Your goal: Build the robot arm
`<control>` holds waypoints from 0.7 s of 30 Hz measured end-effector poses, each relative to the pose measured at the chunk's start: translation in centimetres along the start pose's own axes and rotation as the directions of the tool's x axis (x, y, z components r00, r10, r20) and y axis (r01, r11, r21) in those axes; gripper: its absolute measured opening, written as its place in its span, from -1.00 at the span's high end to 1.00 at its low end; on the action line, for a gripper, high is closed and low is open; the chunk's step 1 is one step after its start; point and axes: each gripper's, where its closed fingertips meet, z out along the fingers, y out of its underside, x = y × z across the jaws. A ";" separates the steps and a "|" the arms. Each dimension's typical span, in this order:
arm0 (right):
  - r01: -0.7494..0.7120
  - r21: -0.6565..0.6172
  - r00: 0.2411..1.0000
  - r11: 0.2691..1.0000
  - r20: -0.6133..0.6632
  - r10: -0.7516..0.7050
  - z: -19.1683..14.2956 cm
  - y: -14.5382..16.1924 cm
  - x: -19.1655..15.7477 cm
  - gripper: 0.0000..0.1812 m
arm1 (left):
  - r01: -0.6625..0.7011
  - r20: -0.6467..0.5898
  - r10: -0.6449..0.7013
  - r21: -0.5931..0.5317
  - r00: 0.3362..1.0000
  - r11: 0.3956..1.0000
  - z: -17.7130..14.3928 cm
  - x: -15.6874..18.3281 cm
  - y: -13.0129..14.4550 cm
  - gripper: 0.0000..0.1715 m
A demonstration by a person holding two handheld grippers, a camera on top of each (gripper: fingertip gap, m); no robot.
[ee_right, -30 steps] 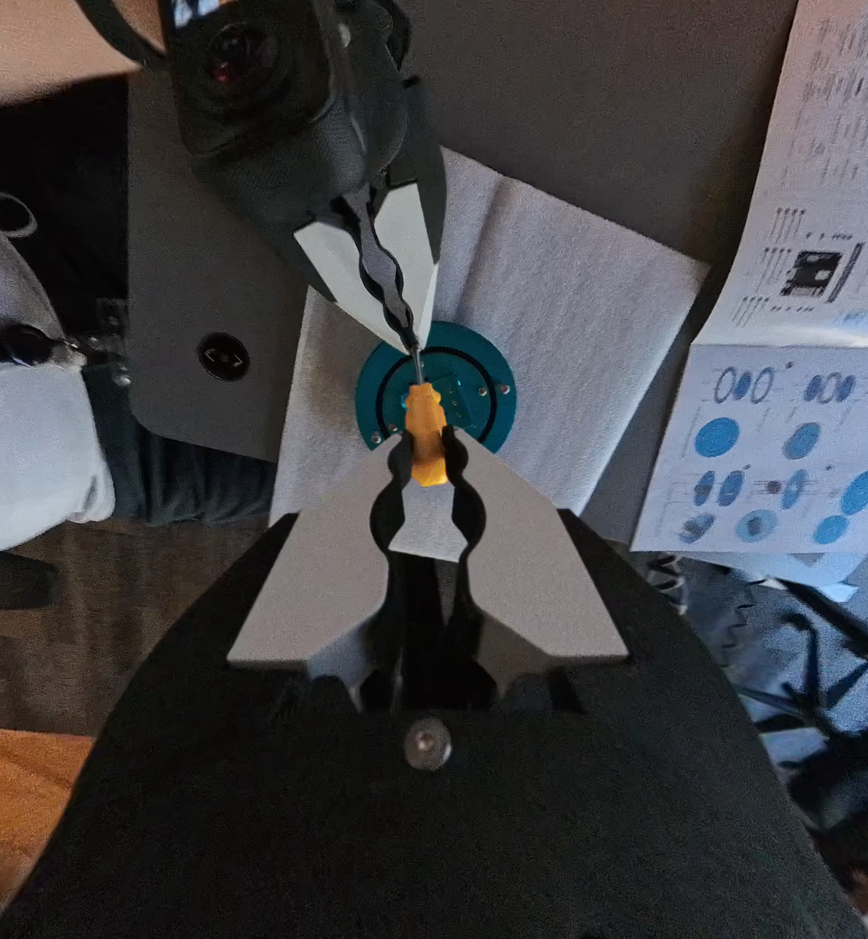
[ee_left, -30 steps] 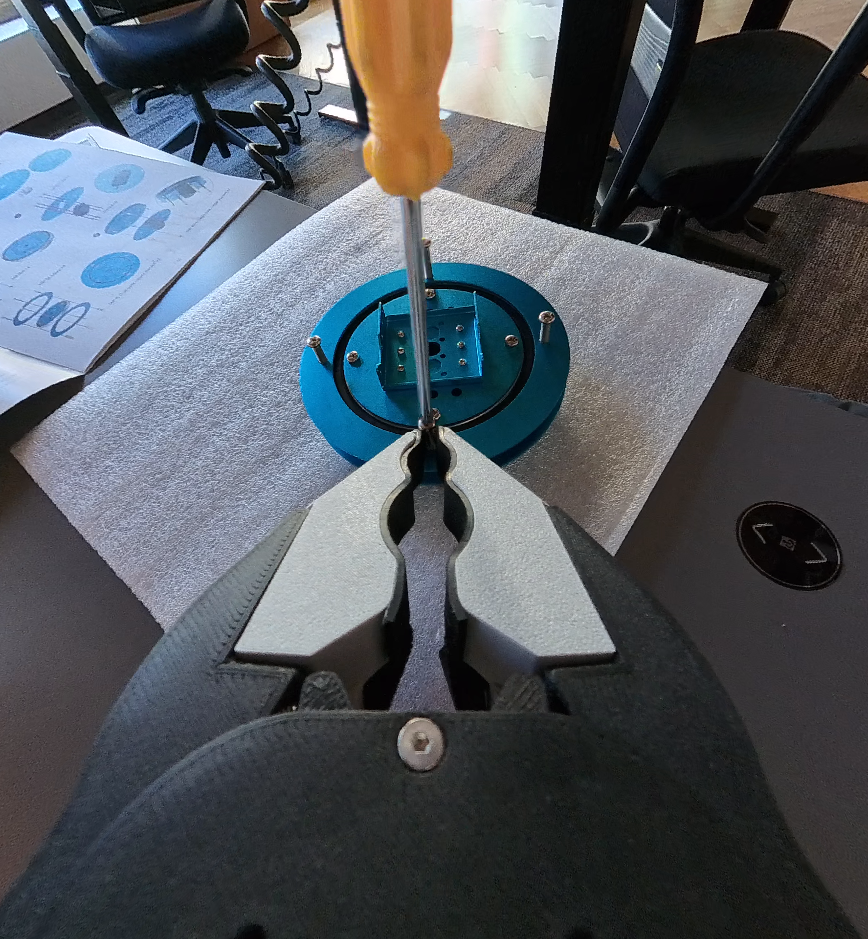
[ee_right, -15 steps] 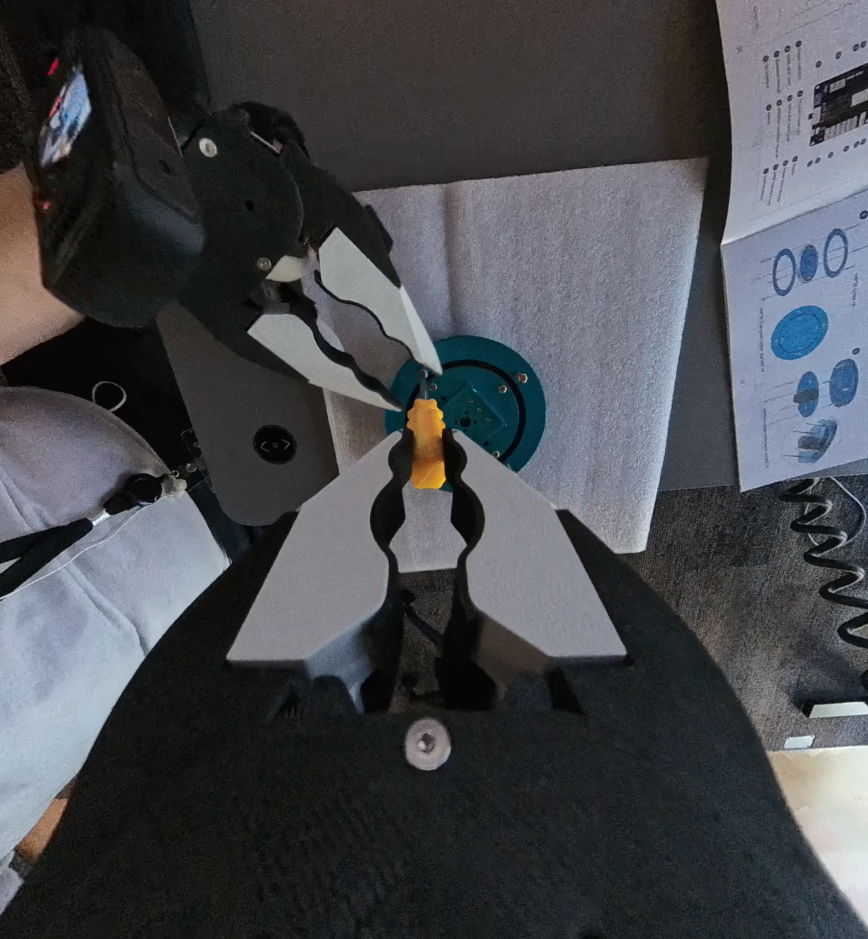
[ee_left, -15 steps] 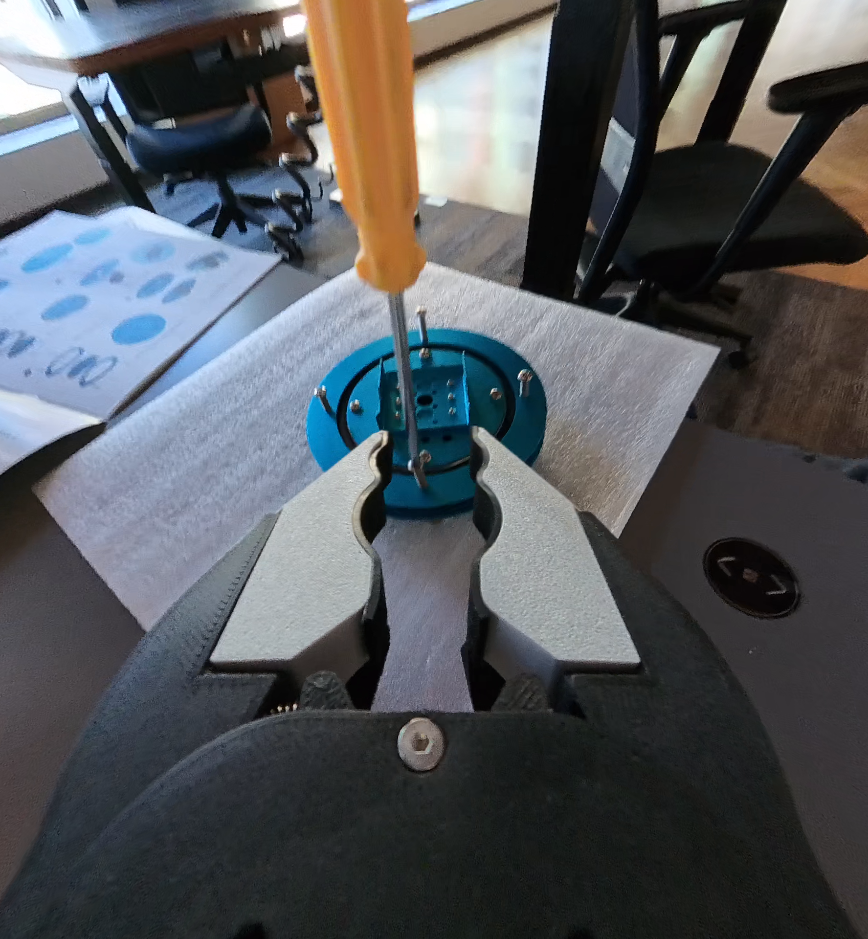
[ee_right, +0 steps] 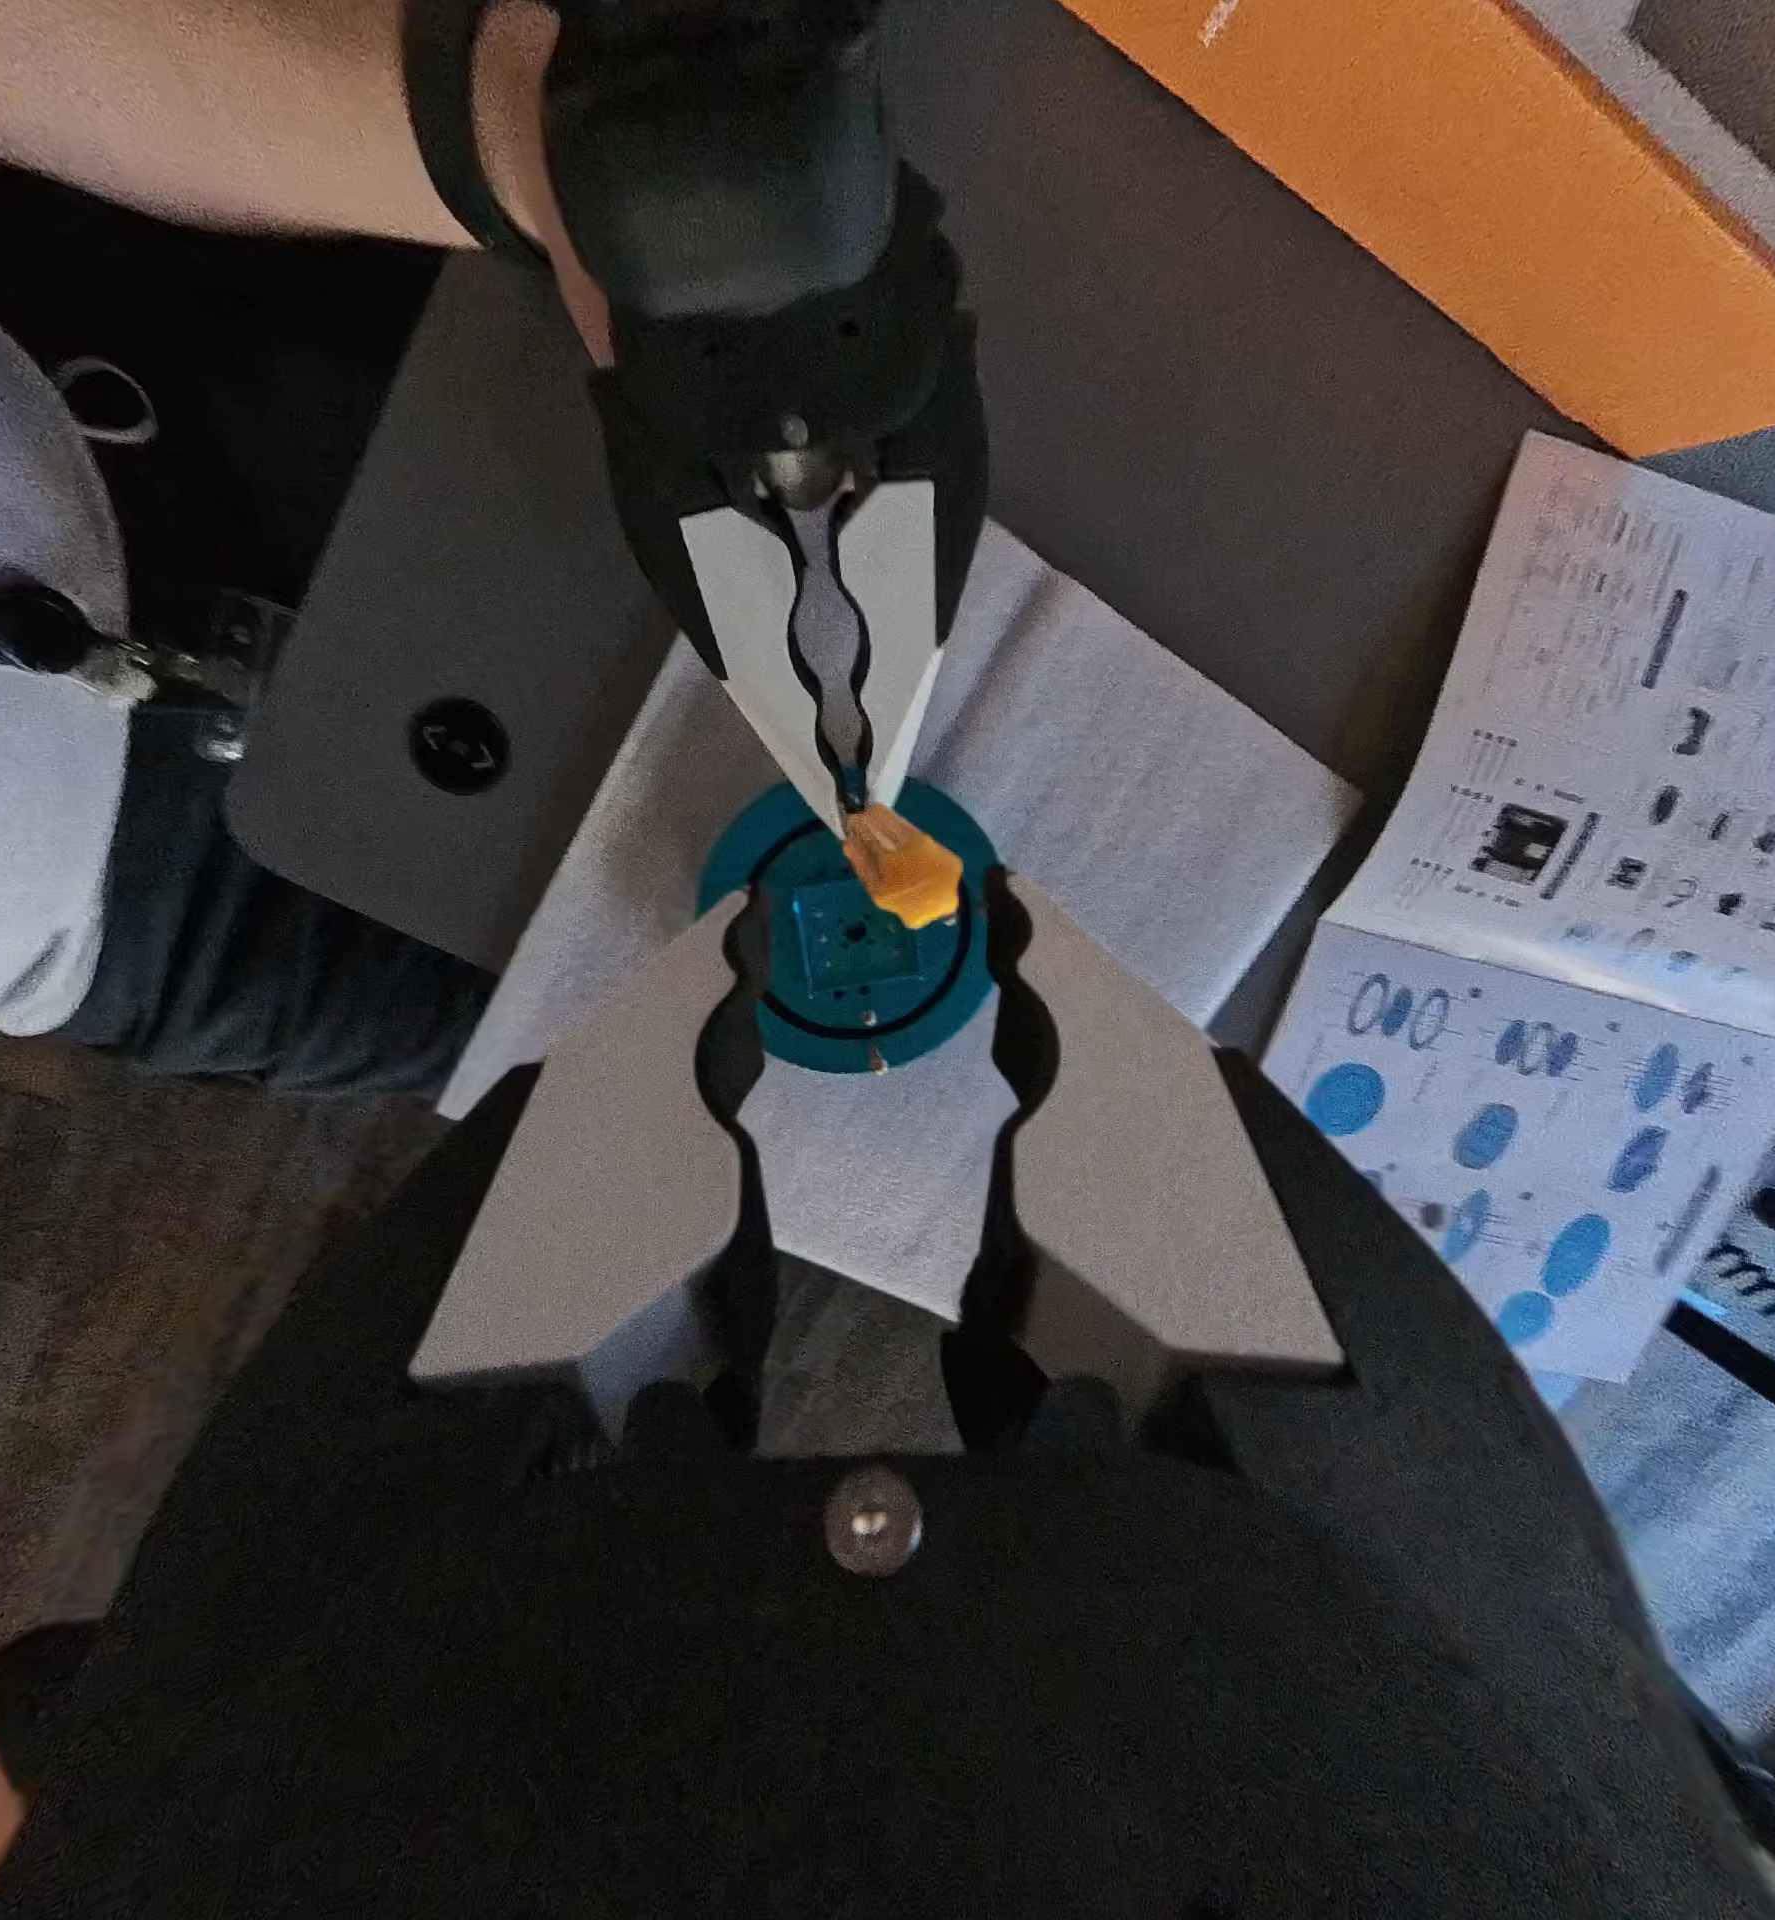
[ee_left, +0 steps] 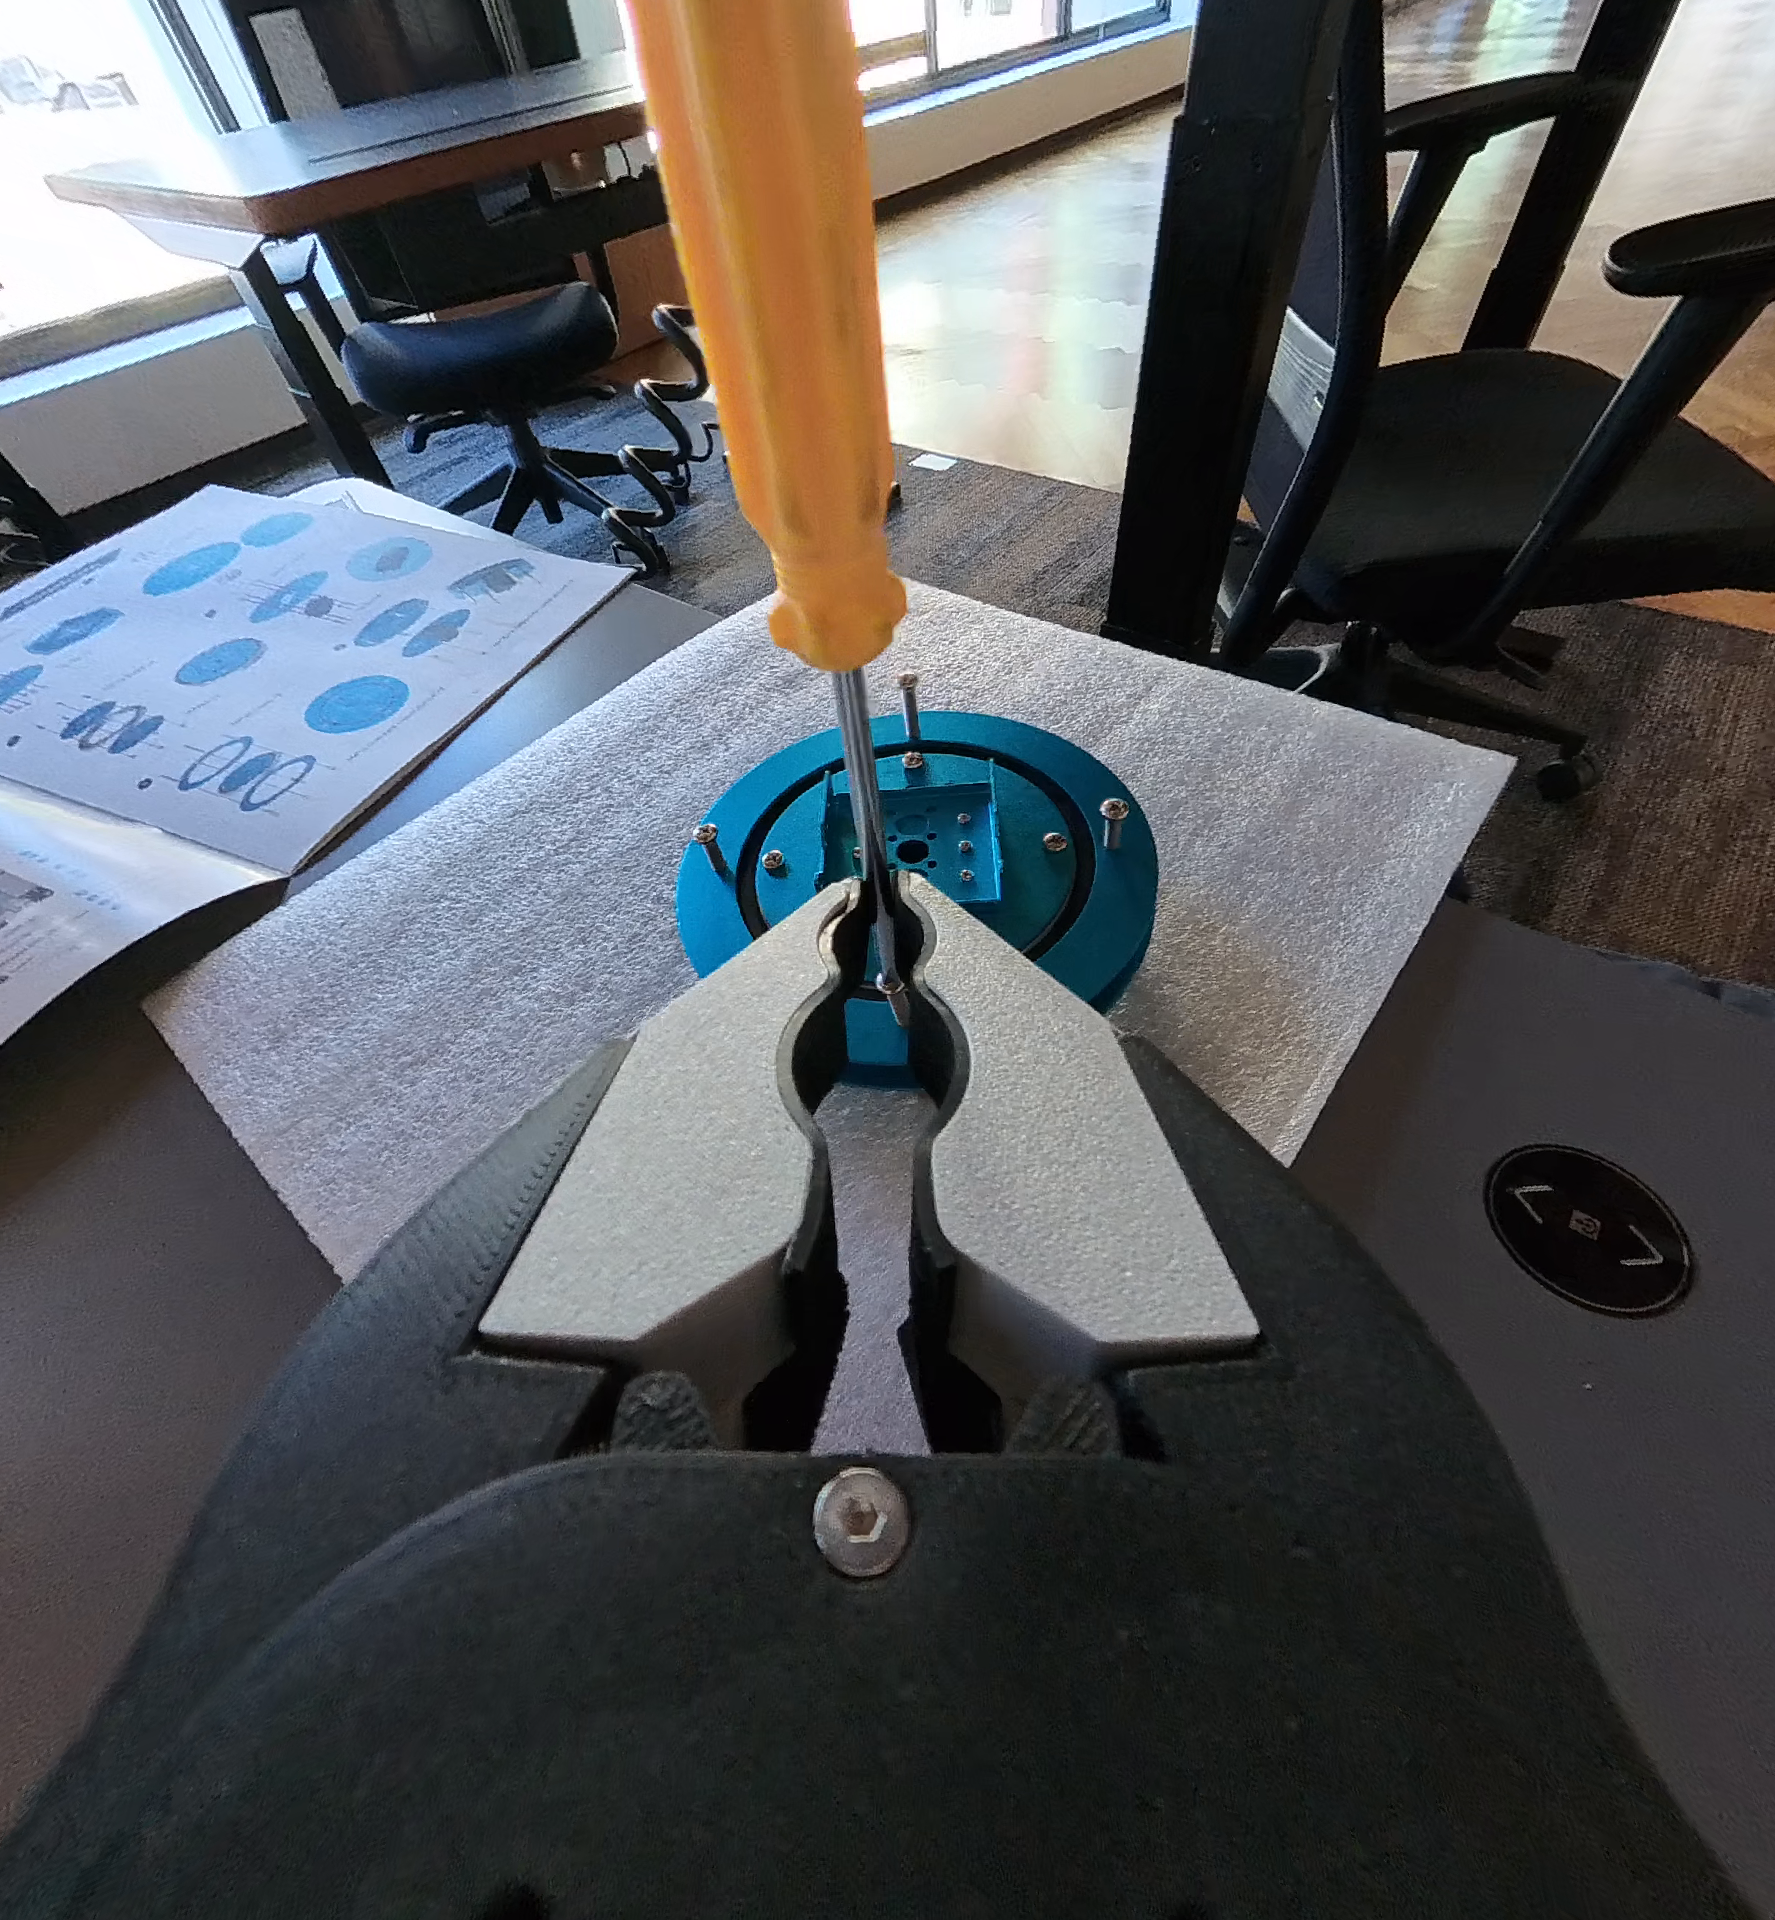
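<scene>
Surface: grey desk (ee_left: pixel 83 1299) under a white foam sheet (ee_left: pixel 447 987), office floor beyond.
Left claw (ee_left: pixel 878 894): pinched narrow on the bare steel shaft of the screwdriver (ee_left: pixel 779 364), just above its tip.
Screwdriver: nearly upright, leaning toward eleven o'clock; tip over the near rim of the blue disc (ee_left: pixel 1101 935) at twelve o'clock.
Right claw (ee_right: pixel 870 894): spread wide above, gripping nothing; yellow handle end just beside its right finger, at one o'clock.
Handling: probably light and stiff; thin smooth shaft apt to swivel in a pinch, so thick handle the surer hold.
Farther: open booklet (ee_left: pixel 239 665) at ten o'clock, black chair (ee_left: pixel 1537 499) at two o'clock.
</scene>
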 end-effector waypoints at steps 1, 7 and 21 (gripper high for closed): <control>0.014 -0.013 1.000 1.000 -0.025 -0.014 0.2 0.4 0.3 0.56 | 0.000 0.002 0.000 -0.001 1.000 1.000 0.0 -0.1 0.0 0.97; -0.061 0.014 0.998 0.998 -0.016 0.061 0.8 0.0 0.7 0.81 | -0.002 0.003 0.002 -0.003 1.000 1.000 0.0 -0.1 0.0 0.98; -0.114 -0.018 0.993 0.993 0.012 0.114 0.7 0.4 0.4 0.82 | 0.003 -0.024 -0.007 -0.174 1.000 0.985 0.5 0.4 3.1 0.78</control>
